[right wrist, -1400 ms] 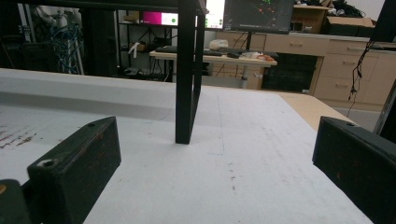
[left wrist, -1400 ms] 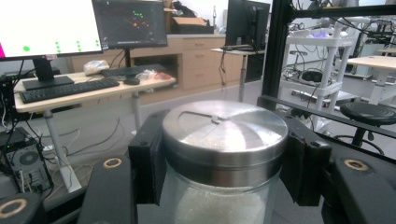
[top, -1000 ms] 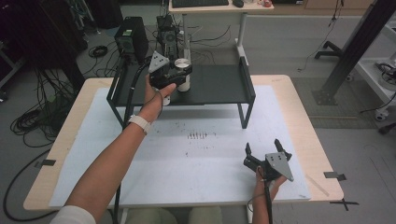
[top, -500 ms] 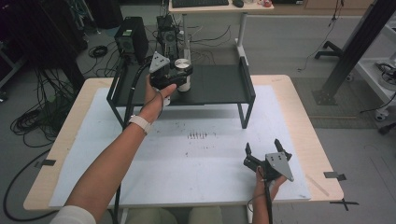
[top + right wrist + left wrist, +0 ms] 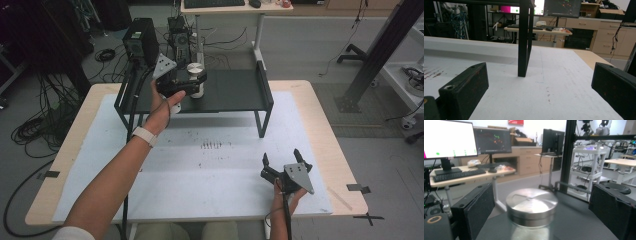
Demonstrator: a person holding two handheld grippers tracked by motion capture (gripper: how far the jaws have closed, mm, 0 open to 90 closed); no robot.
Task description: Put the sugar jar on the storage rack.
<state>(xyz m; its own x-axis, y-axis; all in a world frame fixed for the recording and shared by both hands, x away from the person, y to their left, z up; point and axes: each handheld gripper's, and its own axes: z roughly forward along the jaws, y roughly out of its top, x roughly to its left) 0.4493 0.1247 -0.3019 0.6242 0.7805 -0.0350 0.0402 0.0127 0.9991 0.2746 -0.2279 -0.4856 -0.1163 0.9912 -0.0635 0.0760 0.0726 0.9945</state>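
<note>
My left tool (image 5: 192,82), jaws just opened, straddles the steel-lidded jar (image 5: 532,206) on the black shelf (image 5: 235,95), untouched; right tool (image 5: 282,162) spread.

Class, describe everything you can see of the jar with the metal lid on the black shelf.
The jar is a small, round container with a clear, glass-like body and a flat, brushed silver metal lid that is on. It stands upright on the black shelf raised above the table, near the shelf's left half. The left gripper has it between its jaws, which have just been opening; in the left gripper view both pads stand clear of the lid, so nothing but the shelf touches it.
</note>
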